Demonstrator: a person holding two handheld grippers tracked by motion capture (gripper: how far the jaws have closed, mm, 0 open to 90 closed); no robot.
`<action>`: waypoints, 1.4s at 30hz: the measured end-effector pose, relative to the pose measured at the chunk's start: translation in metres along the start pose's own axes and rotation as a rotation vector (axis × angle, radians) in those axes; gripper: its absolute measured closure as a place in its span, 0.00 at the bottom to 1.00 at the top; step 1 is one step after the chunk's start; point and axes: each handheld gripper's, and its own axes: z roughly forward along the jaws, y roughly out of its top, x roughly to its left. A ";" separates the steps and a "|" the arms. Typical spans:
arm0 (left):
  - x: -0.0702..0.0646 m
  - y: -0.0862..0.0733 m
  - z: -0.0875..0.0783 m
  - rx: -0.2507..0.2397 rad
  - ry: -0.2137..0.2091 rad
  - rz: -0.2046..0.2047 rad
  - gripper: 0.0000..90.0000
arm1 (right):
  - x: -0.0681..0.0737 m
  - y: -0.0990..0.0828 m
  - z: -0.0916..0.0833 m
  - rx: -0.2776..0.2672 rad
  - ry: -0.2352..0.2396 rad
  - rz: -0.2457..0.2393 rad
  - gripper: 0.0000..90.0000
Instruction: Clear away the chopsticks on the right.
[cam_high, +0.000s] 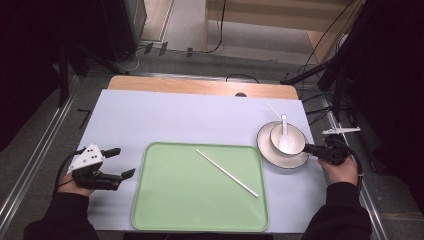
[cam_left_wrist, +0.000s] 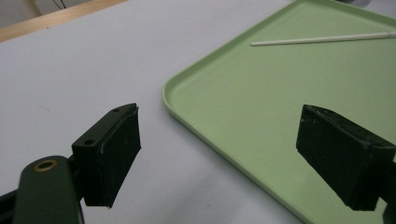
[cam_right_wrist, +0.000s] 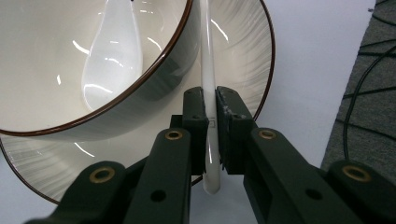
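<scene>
Left tool (cam_high: 124, 161) hovers w/ jaws apart, just left of green tray (cam_high: 165, 210). One white chopstick (cam_high: 227, 173) lies diagonal in tray. Right tool (cam_high: 311, 148) is at plate (cam_high: 267, 151) edge; bowl (cam_high: 300, 142) w/ spoon (cam_high: 285, 135) sits on plate.

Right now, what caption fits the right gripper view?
Right gripper pinches a white chopstick beside the bowl.

A light green tray (cam_high: 200, 210) lies on the pale sheet (cam_high: 165, 117) that covers the wooden table (cam_high: 200, 86), near the front edge. A thin white stick (cam_high: 227, 173) lies slantwise on the tray's floor. Black cables (cam_high: 220, 30) trail over the grey floor (cam_high: 190, 25) behind the table.
</scene>
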 end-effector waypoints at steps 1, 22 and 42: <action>0.000 0.000 0.000 -0.001 0.000 0.000 0.15 | 0.000 0.000 0.000 0.001 -0.001 0.004 0.93; 0.000 0.000 -0.001 -0.005 0.001 -0.003 0.15 | -0.001 0.006 -0.018 -0.042 0.020 0.085 0.94; 0.000 0.001 -0.001 -0.007 0.000 0.000 0.15 | 0.010 0.011 -0.065 -0.124 0.019 0.123 0.94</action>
